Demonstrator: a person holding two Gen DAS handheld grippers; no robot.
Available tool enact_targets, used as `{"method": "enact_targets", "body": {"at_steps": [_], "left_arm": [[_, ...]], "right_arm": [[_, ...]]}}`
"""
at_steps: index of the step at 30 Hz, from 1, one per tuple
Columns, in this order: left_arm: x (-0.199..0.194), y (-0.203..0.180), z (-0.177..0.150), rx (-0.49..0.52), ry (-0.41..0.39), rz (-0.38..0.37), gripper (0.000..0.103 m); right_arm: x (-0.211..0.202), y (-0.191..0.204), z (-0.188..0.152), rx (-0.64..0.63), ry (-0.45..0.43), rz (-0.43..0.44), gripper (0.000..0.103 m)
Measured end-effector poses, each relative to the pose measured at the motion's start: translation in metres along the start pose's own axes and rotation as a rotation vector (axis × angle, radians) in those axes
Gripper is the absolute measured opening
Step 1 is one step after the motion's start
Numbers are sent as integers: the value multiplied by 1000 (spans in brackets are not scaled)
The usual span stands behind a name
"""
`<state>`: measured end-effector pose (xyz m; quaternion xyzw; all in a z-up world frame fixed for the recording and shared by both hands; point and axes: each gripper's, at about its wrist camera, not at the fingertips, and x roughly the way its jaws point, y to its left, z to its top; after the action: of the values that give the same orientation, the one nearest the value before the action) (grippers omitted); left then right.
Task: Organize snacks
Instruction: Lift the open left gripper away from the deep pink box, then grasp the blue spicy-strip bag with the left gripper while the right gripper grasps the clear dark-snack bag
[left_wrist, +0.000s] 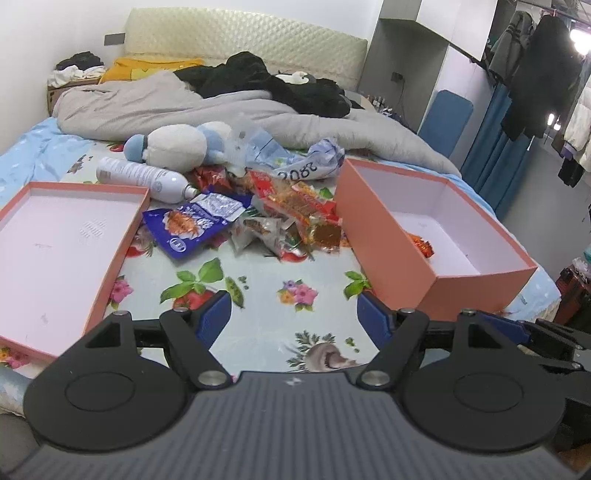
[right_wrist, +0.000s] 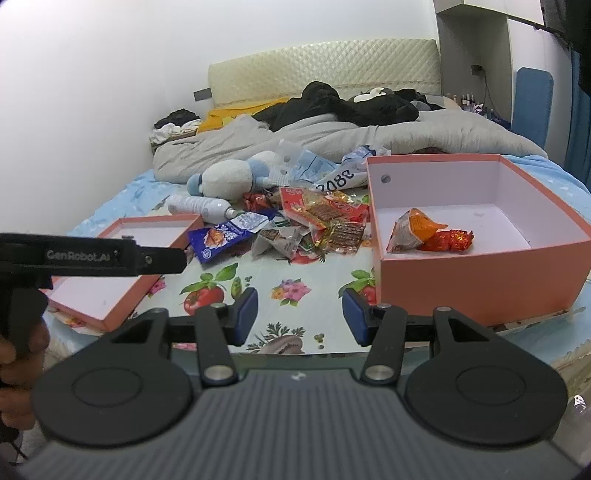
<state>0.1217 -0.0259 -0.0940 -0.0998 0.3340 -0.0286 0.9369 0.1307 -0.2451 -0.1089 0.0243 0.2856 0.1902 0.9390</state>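
A pile of snack packets (left_wrist: 291, 214) lies on the flowered bedsheet between a pink box lid (left_wrist: 62, 251) on the left and a deep pink box (left_wrist: 436, 236) on the right. A blue snack bag (left_wrist: 188, 227) lies at the pile's left edge. In the right wrist view the box (right_wrist: 480, 269) holds an orange packet (right_wrist: 415, 229) and a red packet (right_wrist: 448, 240); the pile (right_wrist: 317, 221) and lid (right_wrist: 122, 273) show too. My left gripper (left_wrist: 293, 319) is open and empty, above the sheet short of the pile. My right gripper (right_wrist: 299, 315) is open and empty, just left of the box.
A white bottle (left_wrist: 144, 179) and a plush toy (left_wrist: 177, 144) lie behind the pile, with crumpled plastic bags (left_wrist: 295, 155). A grey duvet (left_wrist: 221, 110) and black clothes cover the far bed. The left gripper's body (right_wrist: 92, 254) shows at the right wrist view's left edge.
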Motion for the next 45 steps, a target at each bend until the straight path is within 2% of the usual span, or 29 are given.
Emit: {"method": "enact_targets", "body": {"at_steps": [8, 13, 18, 19, 20, 21, 22, 27, 30, 31, 33, 34, 38, 42, 45], "left_arm": [[20, 28, 2, -18, 45, 30, 80], [41, 48, 11, -21, 90, 60, 83], [67, 68, 23, -8, 103, 95, 86], [73, 72, 26, -8, 104, 99, 87], [80, 77, 29, -4, 105, 102, 87], [88, 81, 32, 4, 109, 108, 88], [98, 84, 36, 15, 116, 119, 88], [144, 98, 55, 82, 147, 136, 88], [173, 106, 68, 163, 170, 104, 91], [180, 110, 73, 185, 164, 87, 95], [197, 116, 83, 229, 168, 72, 98], [203, 117, 86, 259, 174, 68, 98], [236, 121, 97, 369, 190, 48, 98], [270, 131, 95, 409, 189, 60, 98], [291, 137, 90, 410, 207, 83, 98]], "right_arm": [[32, 15, 3, -24, 21, 14, 53], [61, 21, 9, -24, 33, 8, 53], [98, 25, 17, -38, 61, 6, 53], [107, 26, 18, -43, 69, 6, 56], [116, 25, 20, -45, 76, 5, 64], [125, 25, 21, -47, 80, 7, 68], [134, 25, 22, -51, 81, 6, 71], [177, 19, 34, -17, 98, 7, 71], [206, 13, 43, 31, 125, 21, 71], [215, 10, 46, 51, 135, 16, 71], [232, 7, 52, 81, 151, 33, 76], [240, 5, 54, 101, 159, 48, 84], [266, 6, 58, 141, 190, 72, 86], [289, 3, 59, 202, 211, 59, 86], [308, 0, 56, 235, 258, 53, 86]]}}
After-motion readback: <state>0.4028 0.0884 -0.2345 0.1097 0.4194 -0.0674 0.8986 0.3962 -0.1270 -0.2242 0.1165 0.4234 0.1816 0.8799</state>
